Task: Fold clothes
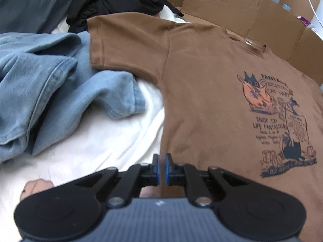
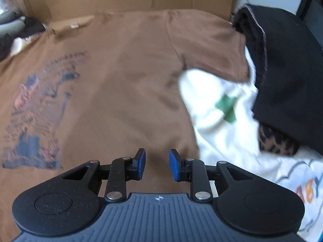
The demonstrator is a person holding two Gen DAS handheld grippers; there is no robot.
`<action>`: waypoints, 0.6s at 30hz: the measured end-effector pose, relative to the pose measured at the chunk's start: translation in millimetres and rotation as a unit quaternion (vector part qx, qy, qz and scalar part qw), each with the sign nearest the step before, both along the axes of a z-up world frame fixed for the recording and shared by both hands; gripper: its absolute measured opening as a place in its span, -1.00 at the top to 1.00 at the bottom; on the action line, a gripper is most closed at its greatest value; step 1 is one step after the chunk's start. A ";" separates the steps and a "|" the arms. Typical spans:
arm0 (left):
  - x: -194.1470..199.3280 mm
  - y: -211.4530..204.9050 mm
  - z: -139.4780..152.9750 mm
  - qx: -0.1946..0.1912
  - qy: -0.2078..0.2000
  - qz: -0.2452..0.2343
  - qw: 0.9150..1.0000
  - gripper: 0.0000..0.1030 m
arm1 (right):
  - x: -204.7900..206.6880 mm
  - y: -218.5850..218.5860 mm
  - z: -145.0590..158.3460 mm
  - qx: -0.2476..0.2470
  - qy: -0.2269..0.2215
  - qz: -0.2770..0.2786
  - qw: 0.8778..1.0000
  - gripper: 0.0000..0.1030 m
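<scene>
A brown T-shirt (image 1: 201,84) with a cat print (image 1: 282,125) lies spread flat, front up, on a white sheet. My left gripper (image 1: 161,169) hovers at the shirt's left side edge near the hem, its blue pads almost touching, and I see no cloth held between them. In the right wrist view the same T-shirt (image 2: 121,84) fills the middle, blurred. My right gripper (image 2: 157,166) is open above the shirt's lower right part, close to its side edge, with nothing between the fingers.
A light blue denim garment (image 1: 50,92) is heaped left of the shirt, with dark clothes (image 1: 121,2) behind it. Cardboard walls (image 1: 262,14) stand at the back. On the right lie a black garment (image 2: 286,76), a leopard-print piece (image 2: 276,141) and a white printed cloth (image 2: 228,117). A hand (image 1: 36,185) shows at lower left.
</scene>
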State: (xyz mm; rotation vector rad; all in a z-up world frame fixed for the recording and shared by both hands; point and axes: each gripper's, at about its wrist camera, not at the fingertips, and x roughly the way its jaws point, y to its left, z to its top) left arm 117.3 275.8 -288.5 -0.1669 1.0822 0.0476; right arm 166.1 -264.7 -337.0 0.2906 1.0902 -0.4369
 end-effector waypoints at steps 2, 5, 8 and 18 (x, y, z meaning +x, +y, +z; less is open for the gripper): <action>-6.3 -0.6 -1.6 -0.006 0.007 -0.005 1.000 0.86 | 5.7 -1.2 -1.4 0.004 -0.008 0.002 1.000 0.36; -12.5 -0.1 -11.7 -0.014 0.010 -0.022 1.000 0.82 | 13.6 -2.6 -6.1 0.011 -0.015 0.006 1.000 0.35; -16.7 1.8 -14.6 -0.008 0.017 -0.039 0.999 0.81 | 15.1 -0.6 -16.2 0.002 -0.002 0.016 1.000 0.33; 4.3 2.0 21.3 0.043 -0.002 -0.040 0.998 0.49 | 23.9 2.5 -6.9 -0.024 0.001 0.021 0.999 0.20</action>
